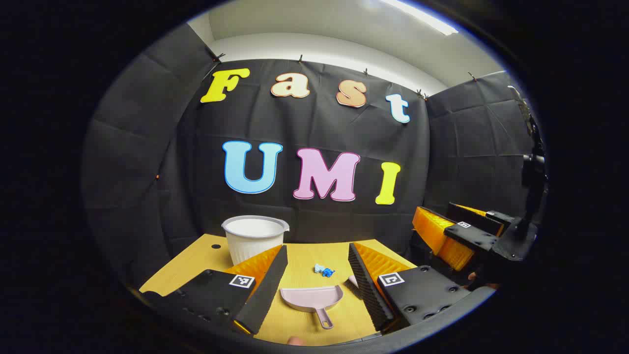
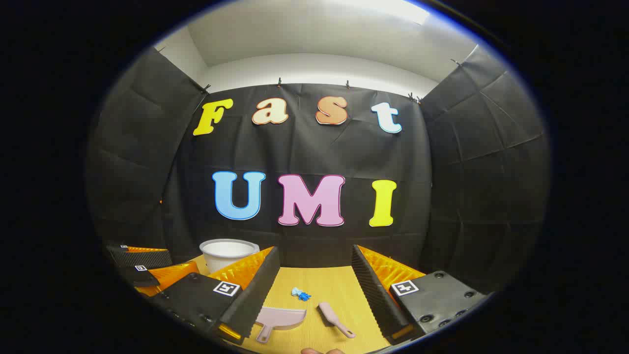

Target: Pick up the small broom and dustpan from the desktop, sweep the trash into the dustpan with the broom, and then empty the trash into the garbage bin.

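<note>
While both claws, left (image 1: 314,290) and right (image 2: 314,300), gape empty, dustpan (image 1: 313,298) and broom (image 2: 334,317) (seemingly untouched) await pickup.

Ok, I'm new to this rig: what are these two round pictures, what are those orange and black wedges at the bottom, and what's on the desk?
Each picture comes from a camera riding on a hand-held two-finger gripper, looking forward along its fingers. The orange and black wedges are those fingers. In the left gripper view, the left gripper stands open over the desk; the other gripper shows at the right edge. In the right gripper view, the right gripper is open too.

On the desk lie a pink dustpan, a small pink broom to its right, a bit of blue trash behind them, and a white garbage bin at the back left. Nothing is held: both tools lie untouched on the wood.
</note>
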Available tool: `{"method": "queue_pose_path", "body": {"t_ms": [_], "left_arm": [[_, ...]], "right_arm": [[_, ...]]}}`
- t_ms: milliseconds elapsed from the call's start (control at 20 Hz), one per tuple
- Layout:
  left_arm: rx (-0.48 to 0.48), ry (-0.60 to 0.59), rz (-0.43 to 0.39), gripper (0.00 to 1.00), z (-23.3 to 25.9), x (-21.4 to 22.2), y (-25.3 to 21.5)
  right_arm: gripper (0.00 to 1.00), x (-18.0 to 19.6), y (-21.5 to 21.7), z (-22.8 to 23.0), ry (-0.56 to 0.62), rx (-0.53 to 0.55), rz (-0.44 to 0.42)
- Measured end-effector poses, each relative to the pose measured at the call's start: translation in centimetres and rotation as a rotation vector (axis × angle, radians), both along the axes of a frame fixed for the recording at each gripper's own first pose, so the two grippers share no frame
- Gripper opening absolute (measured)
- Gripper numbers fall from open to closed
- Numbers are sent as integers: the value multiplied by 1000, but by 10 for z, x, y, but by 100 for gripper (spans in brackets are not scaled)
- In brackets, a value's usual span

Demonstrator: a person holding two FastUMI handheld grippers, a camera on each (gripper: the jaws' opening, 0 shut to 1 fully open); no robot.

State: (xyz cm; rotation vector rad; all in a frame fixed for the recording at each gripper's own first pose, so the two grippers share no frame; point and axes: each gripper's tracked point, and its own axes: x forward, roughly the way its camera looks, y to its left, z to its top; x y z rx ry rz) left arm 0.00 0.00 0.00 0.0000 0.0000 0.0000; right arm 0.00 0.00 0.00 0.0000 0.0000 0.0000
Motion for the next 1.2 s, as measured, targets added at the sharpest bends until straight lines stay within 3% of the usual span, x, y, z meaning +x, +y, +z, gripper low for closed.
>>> {"method": "queue_pose_path", "body": {"t_ms": [750,1200], "left_arm": [[4,-23,8,74,6,-12,-7],[-30,-42,93,75,8,-20,2]], "right_arm": [[95,-7,0,5,-7,5,22],[95,-15,-15,2,5,-8,34]]}}
